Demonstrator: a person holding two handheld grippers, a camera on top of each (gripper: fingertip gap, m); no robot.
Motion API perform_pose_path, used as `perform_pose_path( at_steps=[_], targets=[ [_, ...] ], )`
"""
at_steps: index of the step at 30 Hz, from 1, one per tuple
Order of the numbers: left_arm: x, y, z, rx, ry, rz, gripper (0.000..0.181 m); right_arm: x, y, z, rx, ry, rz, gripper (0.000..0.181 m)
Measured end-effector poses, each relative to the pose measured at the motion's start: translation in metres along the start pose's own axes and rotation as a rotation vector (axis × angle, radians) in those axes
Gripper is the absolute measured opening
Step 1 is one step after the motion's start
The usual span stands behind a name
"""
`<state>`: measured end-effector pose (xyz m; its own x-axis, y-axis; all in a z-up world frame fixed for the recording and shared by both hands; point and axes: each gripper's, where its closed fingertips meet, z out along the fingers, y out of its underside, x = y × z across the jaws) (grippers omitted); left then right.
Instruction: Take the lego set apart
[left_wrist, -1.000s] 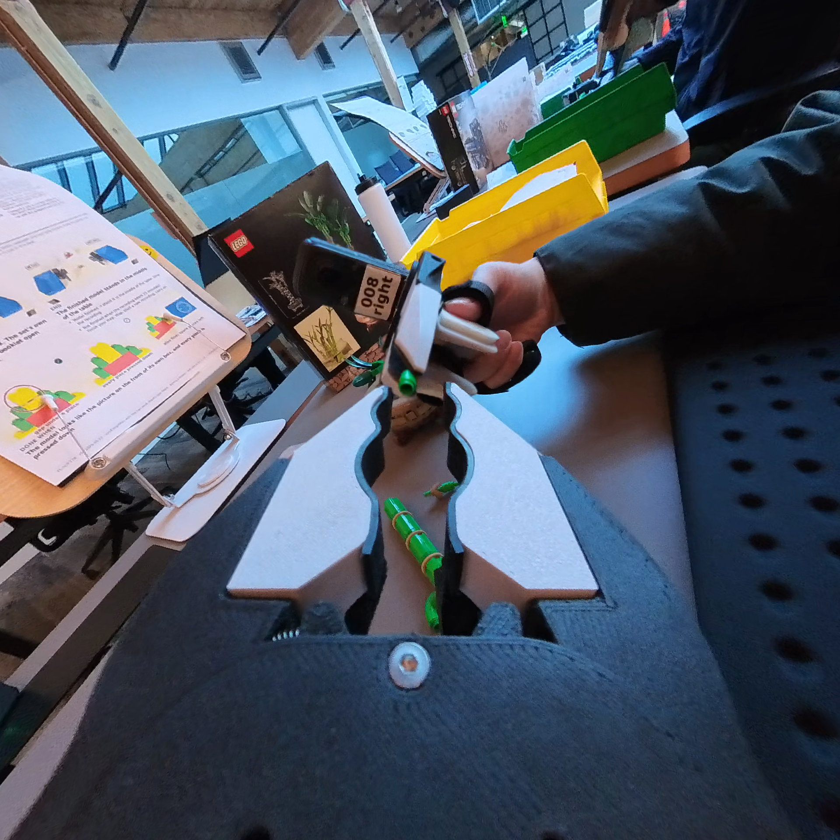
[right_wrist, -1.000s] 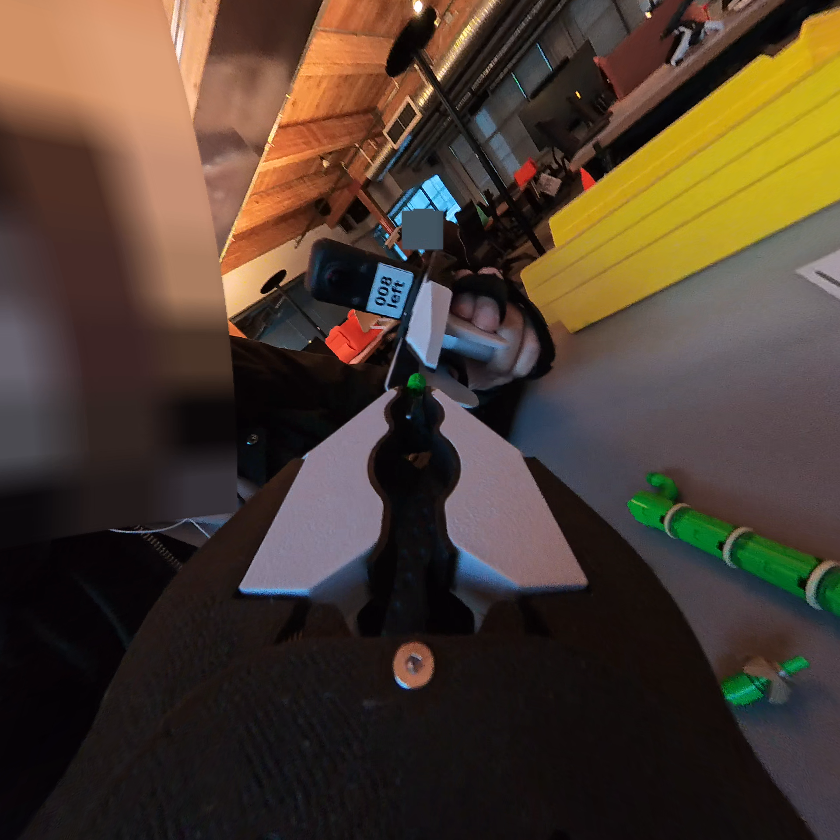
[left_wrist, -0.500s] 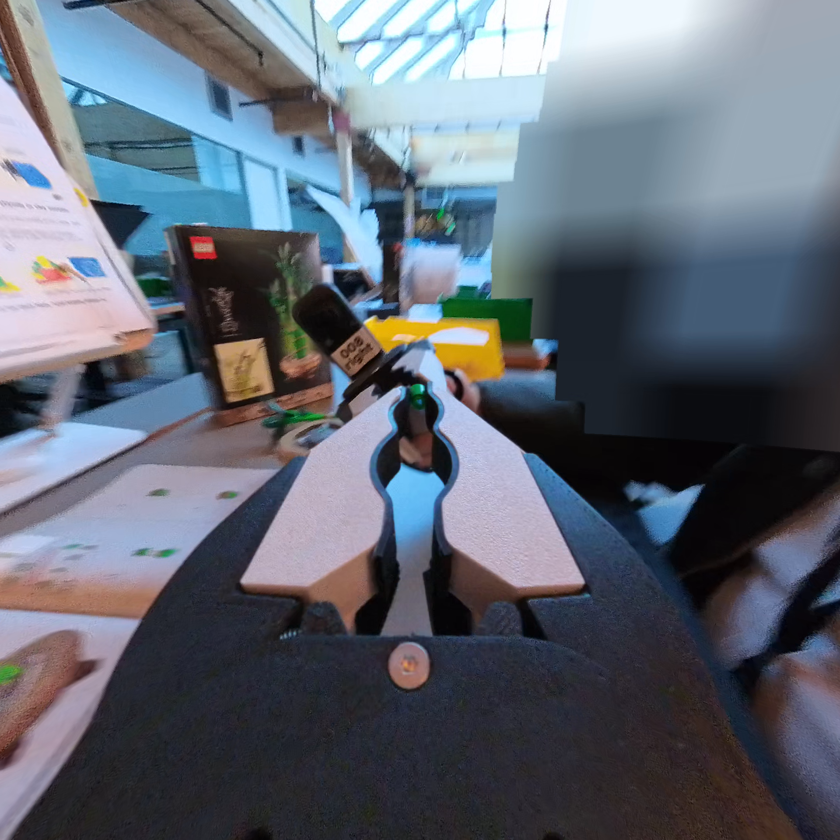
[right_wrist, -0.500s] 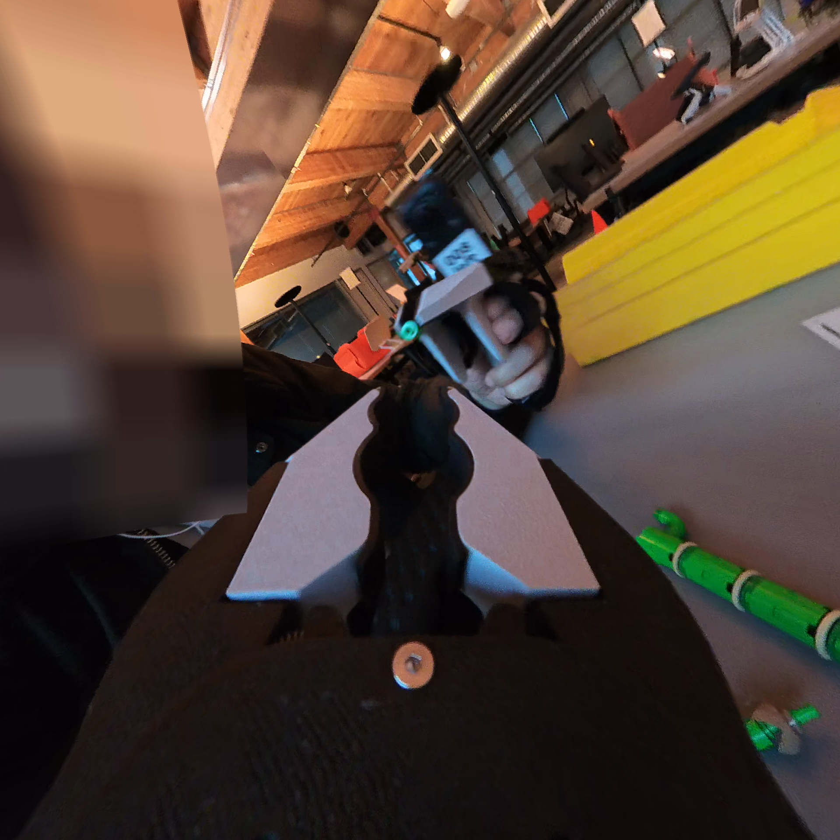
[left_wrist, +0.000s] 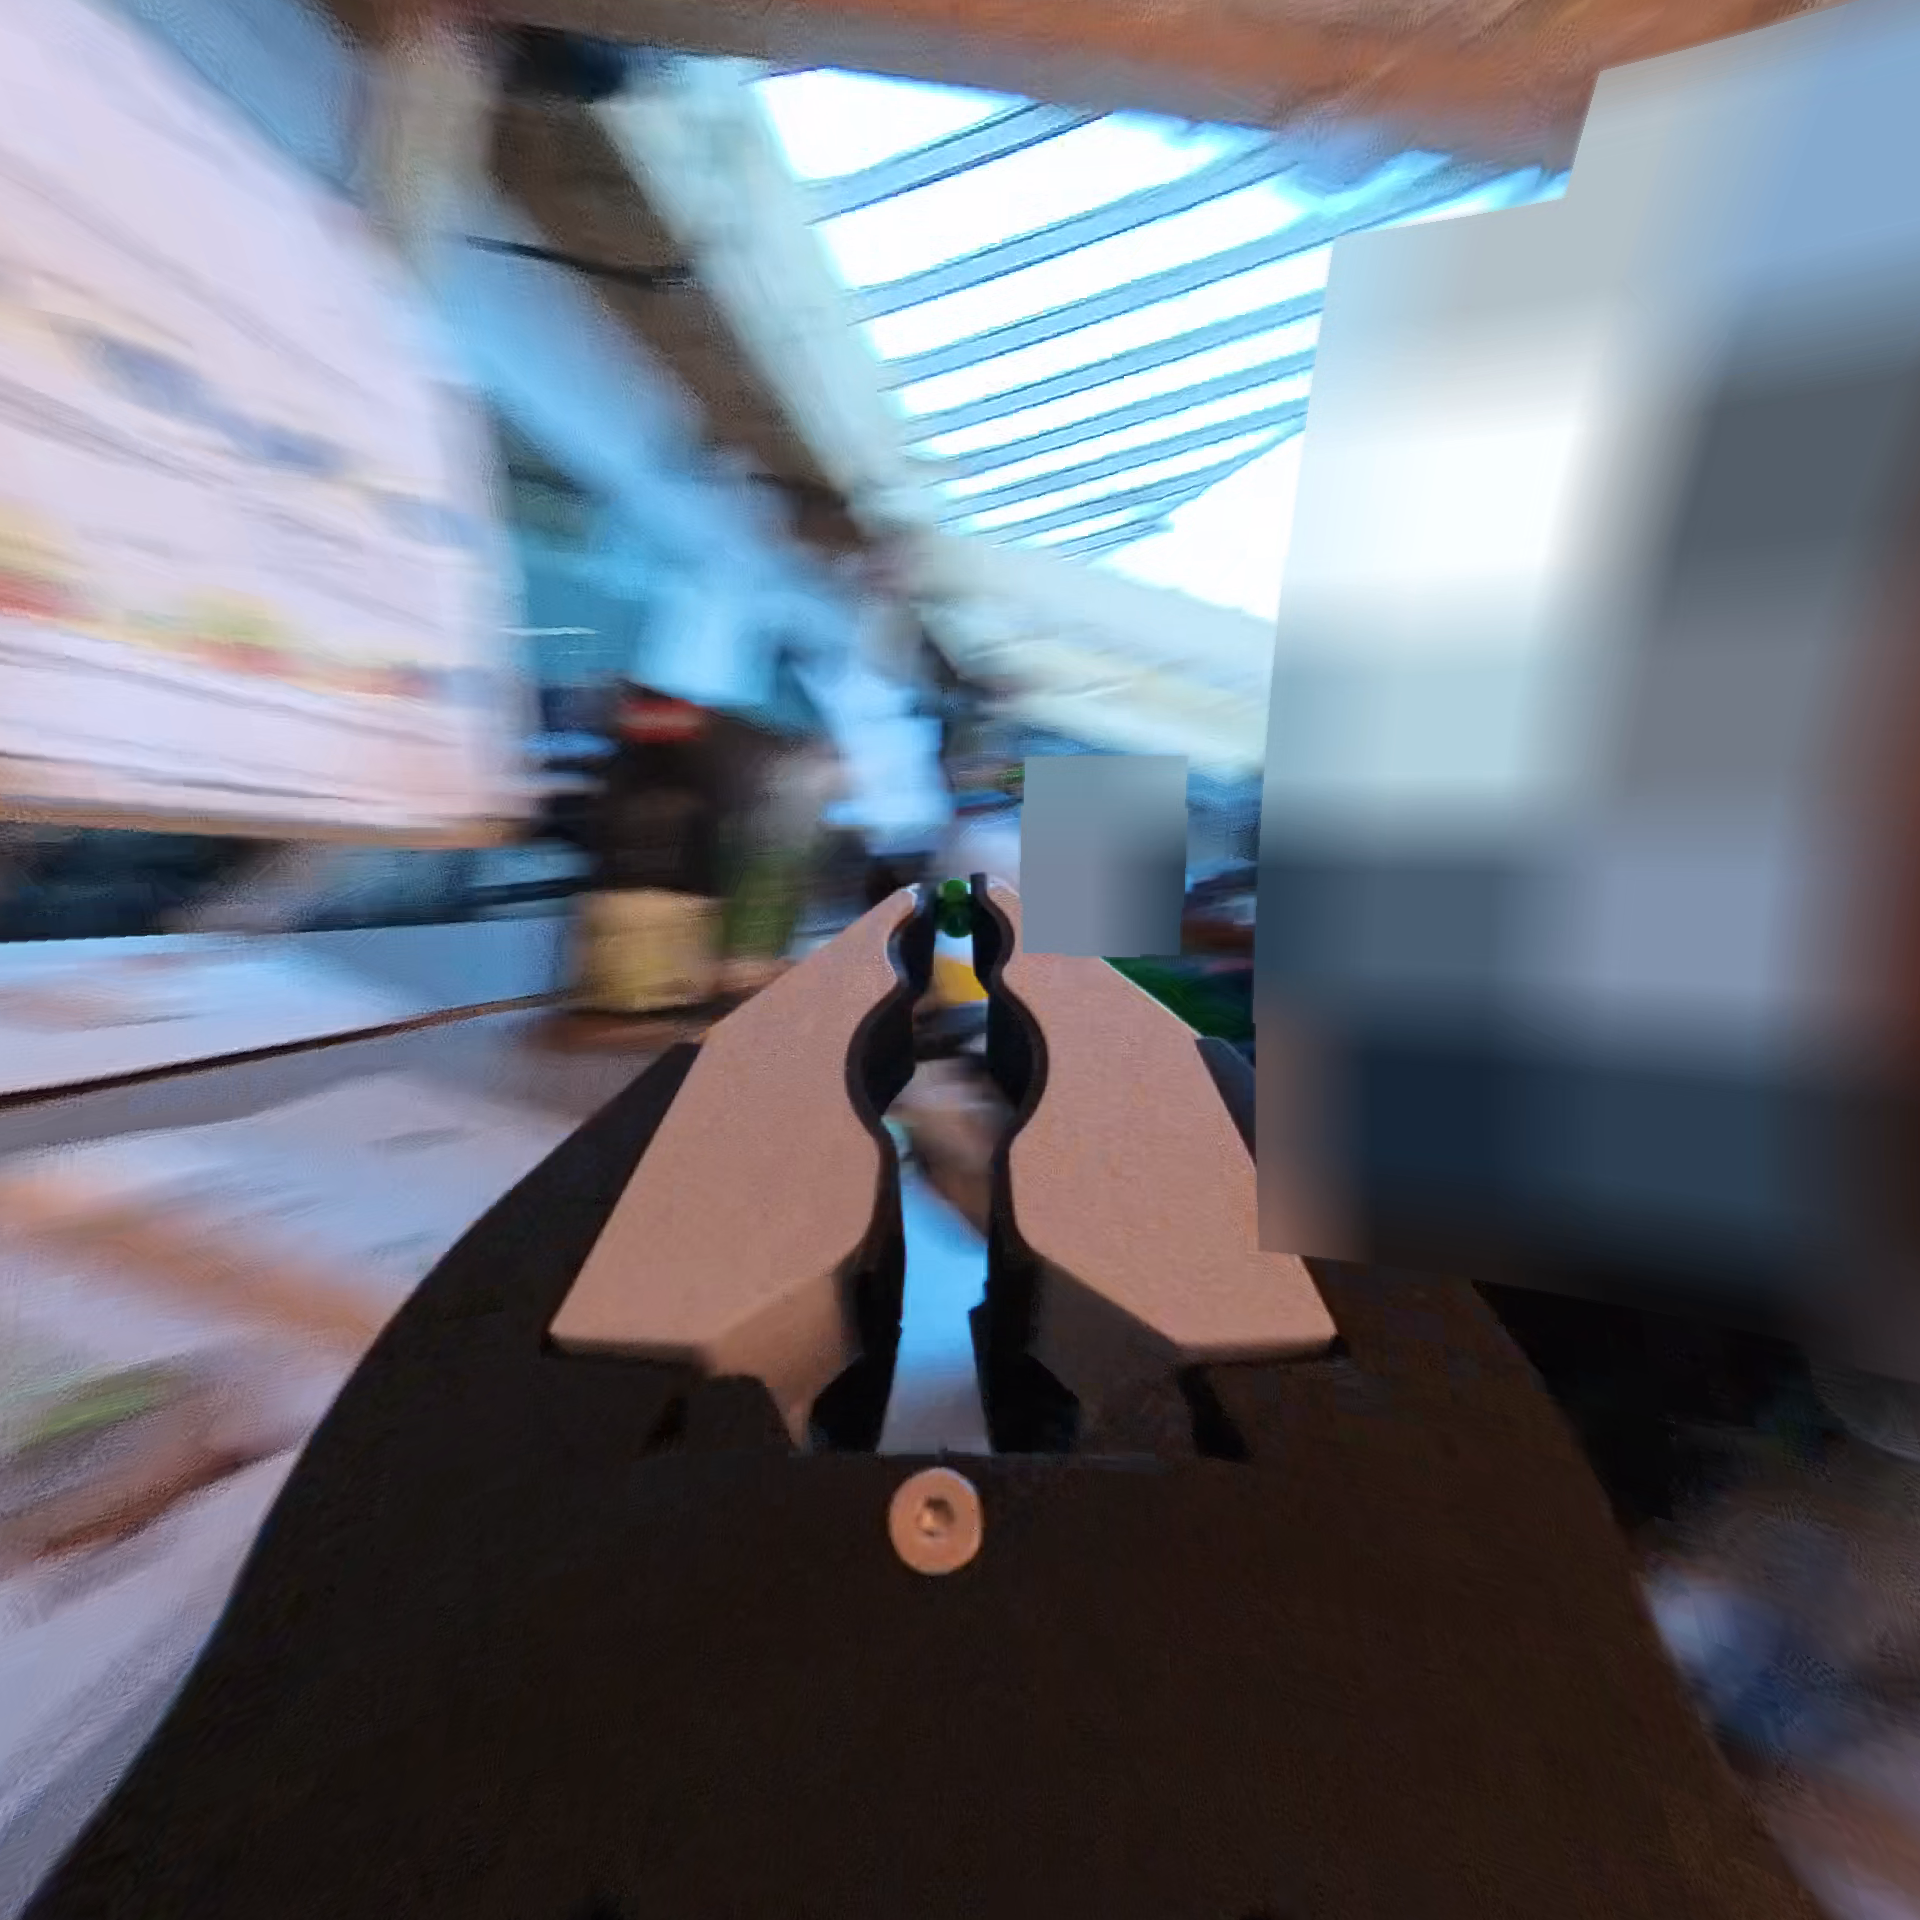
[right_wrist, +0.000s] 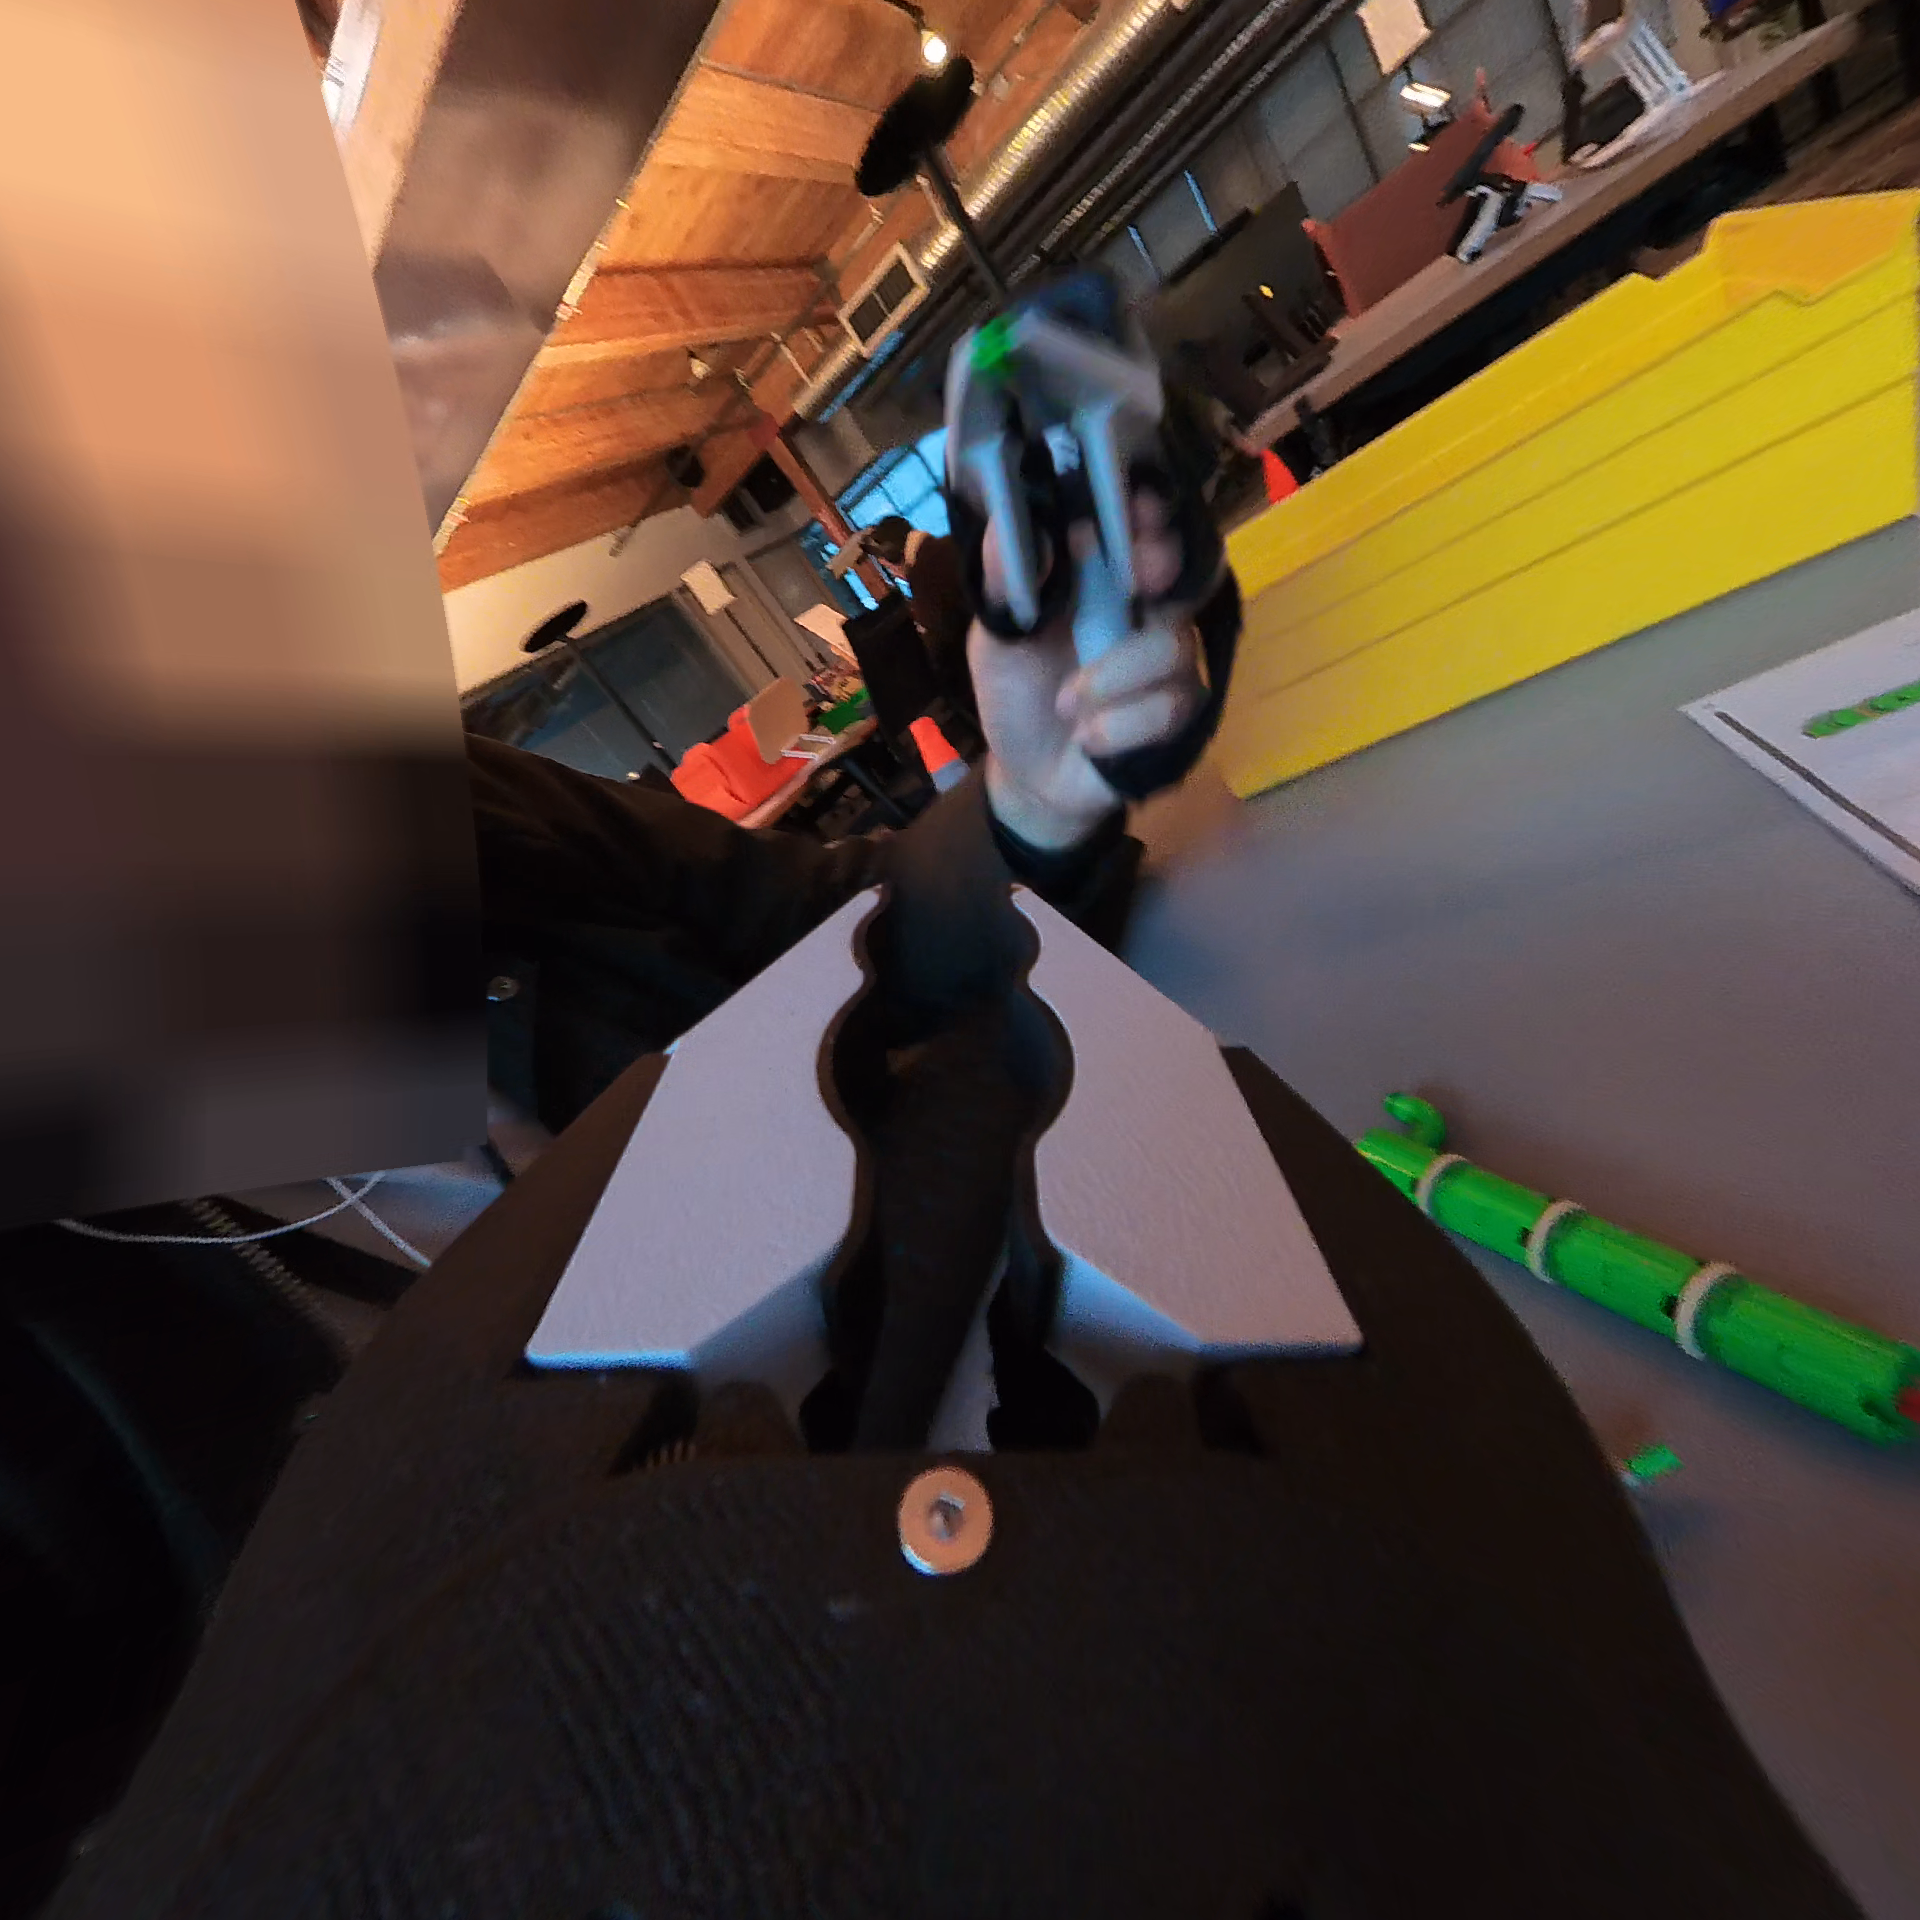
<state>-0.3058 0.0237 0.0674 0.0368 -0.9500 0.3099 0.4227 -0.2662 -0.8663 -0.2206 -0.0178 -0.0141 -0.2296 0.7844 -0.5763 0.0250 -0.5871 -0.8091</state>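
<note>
My left gripper (left_wrist: 951, 920) is shut on a small green lego piece (left_wrist: 950, 894) pinched at its tips; this view is heavily motion-blurred. In the right wrist view the left gripper (right_wrist: 997, 358) is raised in a hand above and beyond my right gripper (right_wrist: 948, 909), with the green piece at its tips. My right gripper is slightly open and empty, with a dark sleeve behind its gap. A green lego bamboo stalk (right_wrist: 1642, 1288) with pale rings lies on the grey table (right_wrist: 1455, 935) to the right. A tiny green bit (right_wrist: 1652, 1460) lies near it.
A long yellow bin (right_wrist: 1558, 499) stands at the back right of the table. A white sheet (right_wrist: 1849, 769) with green pieces lies at the far right edge. A person's dark sleeve (right_wrist: 675, 862) crosses behind the right gripper. Across from one pair of fingers to the other is roughly 12 cm. From my right tips it is roughly 15 cm to the green lego bamboo stalk (right_wrist: 1642, 1288); from my left, 25 cm.
The two grippers met tip to tip on the green piece; now the left one has pulled up and away with it, swinging fast. The right gripper's tips have parted and hold nothing.
</note>
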Motion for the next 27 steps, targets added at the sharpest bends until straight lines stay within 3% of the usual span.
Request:
perform_pose_path(
  at_steps=[1, 2, 4, 6, 8, 11, 14, 18, 20, 24, 25, 27],
  targets=[
    [-0.029, -0.012, -0.014, -0.050, -0.256, 0.175, 0.004, 0.006, 0.002, 0.000, -0.012, 0.036, -0.010, 0.016],
    [-0.052, -0.032, -0.039, -0.087, -0.509, 0.366, 0.004, 0.013, 0.003, -0.001, -0.022, 0.078, -0.021, 0.016],
    [-0.085, -0.080, -0.115, -0.186, -1.049, 0.670, 0.004, 0.022, 0.005, -0.002, -0.038, 0.131, -0.042, 0.016],
    [-0.098, -0.100, -0.196, -0.340, -1.477, 0.724, 0.004, 0.025, 0.006, -0.002, -0.046, 0.143, -0.050, 0.016],
    [-0.112, -0.081, -0.237, -0.459, -1.574, 0.513, 0.005, 0.027, 0.007, 0.000, -0.053, 0.149, -0.051, 0.016],
    [-0.131, -0.043, -0.256, -0.540, -1.502, 0.196, 0.005, 0.028, 0.010, 0.001, -0.076, 0.162, -0.058, 0.016],
    [-0.137, -0.038, -0.267, -0.554, -1.541, 0.167, 0.018, 0.032, 0.013, -0.001, -0.101, 0.186, -0.065, 0.015],
    [-0.128, -0.067, -0.241, -0.438, -1.532, 0.387, 0.029, 0.042, 0.021, -0.009, -0.165, 0.261, -0.076, 0.016],
    [-0.116, -0.075, -0.195, -0.317, -1.378, 0.495, 0.030, 0.053, 0.032, -0.019, -0.250, 0.352, -0.112, 0.016],
    [-0.083, -0.041, -0.087, -0.351, -0.994, 0.777, 0.022, 0.069, 0.063, -0.034, -0.481, 0.472, -0.231, 0.019],
    [-0.074, -0.029, -0.068, -0.389, -0.947, 0.889, 0.016, 0.071, 0.070, -0.036, -0.536, 0.489, -0.267, 0.019],
    [-0.065, -0.021, -0.049, -0.441, -1.015, 1.163, 0.000, 0.074, 0.080, -0.035, -0.613, 0.511, -0.329, 0.021]
  ],
)
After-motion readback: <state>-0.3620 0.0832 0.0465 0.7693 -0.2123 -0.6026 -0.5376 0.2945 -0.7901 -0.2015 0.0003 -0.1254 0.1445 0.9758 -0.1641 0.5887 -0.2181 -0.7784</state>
